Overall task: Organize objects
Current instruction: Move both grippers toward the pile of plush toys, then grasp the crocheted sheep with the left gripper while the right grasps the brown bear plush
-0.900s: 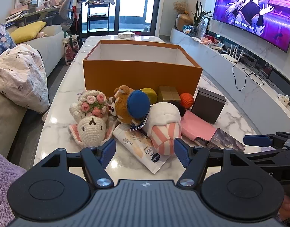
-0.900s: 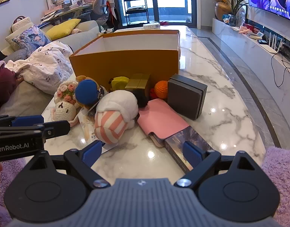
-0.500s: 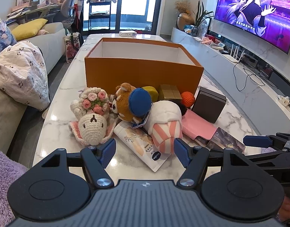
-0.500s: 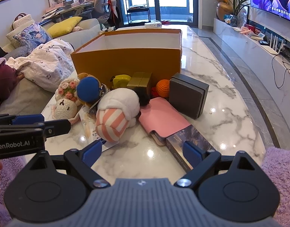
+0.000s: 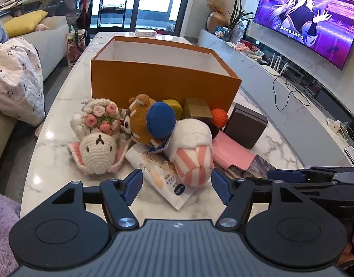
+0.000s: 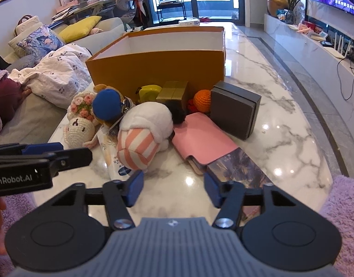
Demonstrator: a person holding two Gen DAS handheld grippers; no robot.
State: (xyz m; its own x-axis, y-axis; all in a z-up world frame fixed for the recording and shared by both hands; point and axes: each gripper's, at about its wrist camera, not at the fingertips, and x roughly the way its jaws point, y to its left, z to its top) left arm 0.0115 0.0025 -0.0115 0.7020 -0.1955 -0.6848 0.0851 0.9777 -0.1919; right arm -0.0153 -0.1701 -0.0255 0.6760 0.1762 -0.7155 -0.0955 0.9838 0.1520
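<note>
In front of the orange box (image 5: 164, 82), the toys lie heaped on the desk (image 6: 281, 124), none packed yet. Both tongs, left (image 5: 177, 185) and right (image 6: 173, 188), hang released and empty. Next, probably, close on the striped plush (image 5: 192, 152) nearest them.

Orange box (image 5: 163, 83) with white interior; white-and-pink striped plush (image 5: 192, 152); brown plush (image 5: 140, 120) with blue cap (image 5: 160, 121); cream crochet doll (image 5: 98, 150) with pink flowers; pink case (image 6: 204, 138); grey box (image 6: 234, 113); white, grey-veined marble table (image 6: 281, 143).
</note>
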